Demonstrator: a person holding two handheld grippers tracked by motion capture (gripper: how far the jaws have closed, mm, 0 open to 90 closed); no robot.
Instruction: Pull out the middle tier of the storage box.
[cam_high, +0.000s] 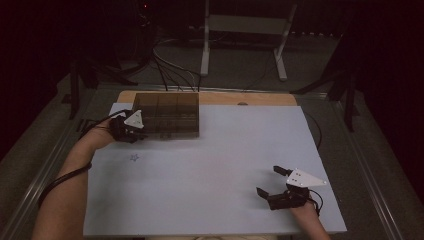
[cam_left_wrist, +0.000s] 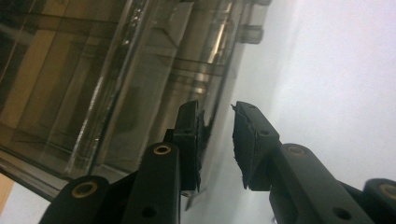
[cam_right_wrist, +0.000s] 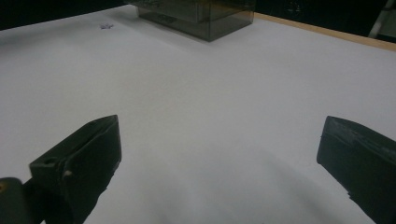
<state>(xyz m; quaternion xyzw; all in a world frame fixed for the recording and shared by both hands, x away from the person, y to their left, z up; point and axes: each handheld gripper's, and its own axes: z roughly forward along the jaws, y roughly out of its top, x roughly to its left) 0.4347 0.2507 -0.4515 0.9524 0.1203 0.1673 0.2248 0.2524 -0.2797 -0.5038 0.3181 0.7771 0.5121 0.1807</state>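
In the high view, the smoky box (cam_high: 167, 115) is seen at the far left of the white sheet (cam_high: 210, 165).

In the left gripper view, its wall is straddled by the left gripper (cam_left_wrist: 217, 140), apparently for gripping; contact cannot be told.

In the right gripper view, the right gripper (cam_right_wrist: 219, 149) is kept wide apart, empty.

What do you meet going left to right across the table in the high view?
Left gripper at the near left corner of the smoky clear compartment box → the box itself → bare white sheet → right gripper, jaws wide apart.
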